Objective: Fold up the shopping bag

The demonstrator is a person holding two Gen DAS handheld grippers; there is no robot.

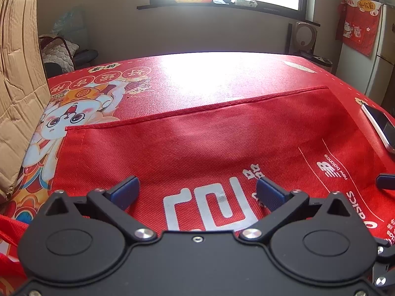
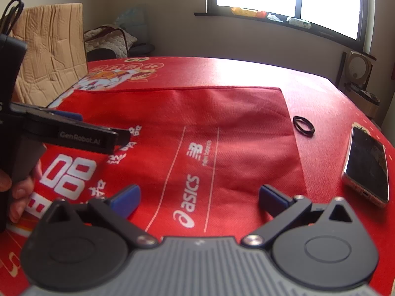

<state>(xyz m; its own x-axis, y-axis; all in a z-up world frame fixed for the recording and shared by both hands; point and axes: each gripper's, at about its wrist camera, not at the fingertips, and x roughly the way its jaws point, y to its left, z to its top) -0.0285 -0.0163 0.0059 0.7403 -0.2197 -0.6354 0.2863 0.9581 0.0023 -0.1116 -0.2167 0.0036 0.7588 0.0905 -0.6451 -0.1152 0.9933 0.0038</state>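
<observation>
A red non-woven shopping bag (image 1: 197,143) with white logos lies flat on the table, its hemmed edge toward the window. In the right wrist view the same bag (image 2: 222,128) spreads across the middle. My left gripper (image 1: 197,190) hovers low over the bag's printed part, open, with nothing between its blue pads. My right gripper (image 2: 200,197) is also open and empty above the logo area near the bag's near edge. A hand holds the left gripper (image 2: 98,125) at the left of the right wrist view. One right fingertip (image 1: 386,181) pokes in at the right edge.
A red tablecloth (image 1: 222,74) with a cartoon print covers the table. A phone (image 2: 367,170) lies right of the bag, with black hair ties (image 2: 303,125) beyond it. A cardboard box (image 1: 17,86) stands at the table's left edge.
</observation>
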